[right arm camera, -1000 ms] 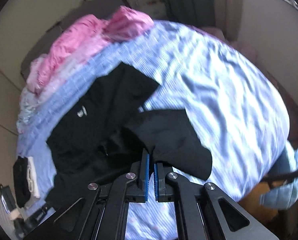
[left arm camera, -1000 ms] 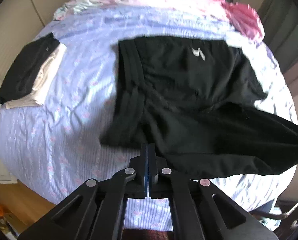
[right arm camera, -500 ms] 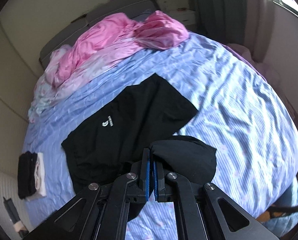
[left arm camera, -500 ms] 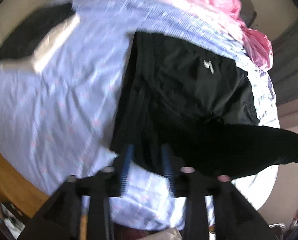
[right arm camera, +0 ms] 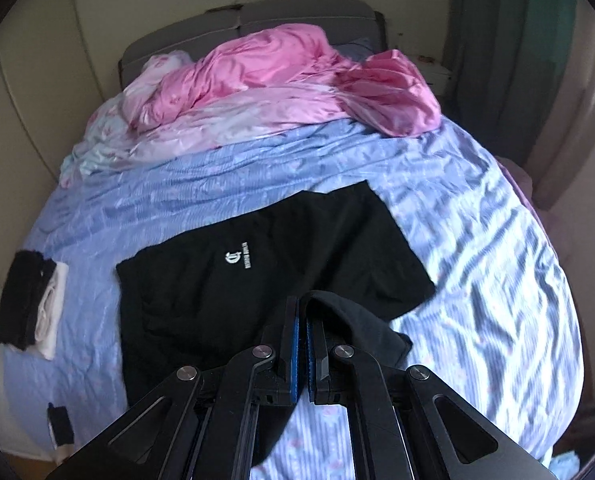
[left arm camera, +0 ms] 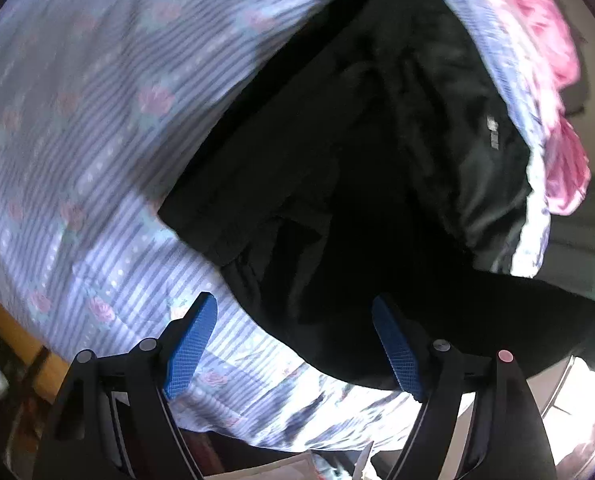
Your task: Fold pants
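Note:
Black pants with a small white logo lie spread on the blue striped bed sheet. My right gripper is shut on a fold of the pants' black fabric, lifted over the lower right part of the garment. In the left wrist view the pants fill the middle, blurred. My left gripper hangs low over their near edge. Its jaws are opening wide, and the blue pads stand apart from the cloth, with dark fabric and sheet showing between them.
A crumpled pink quilt lies at the head of the bed below a grey headboard. A folded black and white clothes stack sits at the sheet's left edge. A wooden bed edge shows at the left. A curtain hangs at the right.
The left gripper went from shut to wide open, let go of the pants' edge, sank toward the bed and rolled. The right gripper stayed shut on the fabric and swung it over the pants.

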`<control>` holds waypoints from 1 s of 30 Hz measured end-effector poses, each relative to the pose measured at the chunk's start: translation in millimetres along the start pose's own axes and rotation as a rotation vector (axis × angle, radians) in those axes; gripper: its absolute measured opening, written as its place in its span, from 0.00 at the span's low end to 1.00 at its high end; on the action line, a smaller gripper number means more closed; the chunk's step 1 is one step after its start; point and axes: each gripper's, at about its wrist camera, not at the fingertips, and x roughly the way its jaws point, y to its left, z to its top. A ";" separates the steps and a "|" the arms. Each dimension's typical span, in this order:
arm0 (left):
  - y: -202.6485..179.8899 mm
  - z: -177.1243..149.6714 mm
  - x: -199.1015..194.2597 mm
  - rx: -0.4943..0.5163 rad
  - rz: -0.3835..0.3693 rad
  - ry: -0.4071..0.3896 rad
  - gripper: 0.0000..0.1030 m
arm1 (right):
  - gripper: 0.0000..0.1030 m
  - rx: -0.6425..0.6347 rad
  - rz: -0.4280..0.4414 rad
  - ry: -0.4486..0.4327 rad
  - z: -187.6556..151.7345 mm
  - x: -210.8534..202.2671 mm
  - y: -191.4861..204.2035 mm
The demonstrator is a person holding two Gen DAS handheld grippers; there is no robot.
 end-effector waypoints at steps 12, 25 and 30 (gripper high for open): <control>1.3 9.0 38.4 -0.075 -0.016 0.029 0.21 | 0.03 -0.055 -0.038 0.028 -3.1 17.2 14.0; -59.1 -19.5 -93.4 0.143 -0.017 -0.210 0.10 | 0.03 0.108 -0.020 0.021 -13.7 -33.3 -61.8; -107.9 5.8 -125.0 0.158 -0.068 -0.296 0.10 | 0.03 0.175 0.001 -0.080 14.6 -57.0 -78.0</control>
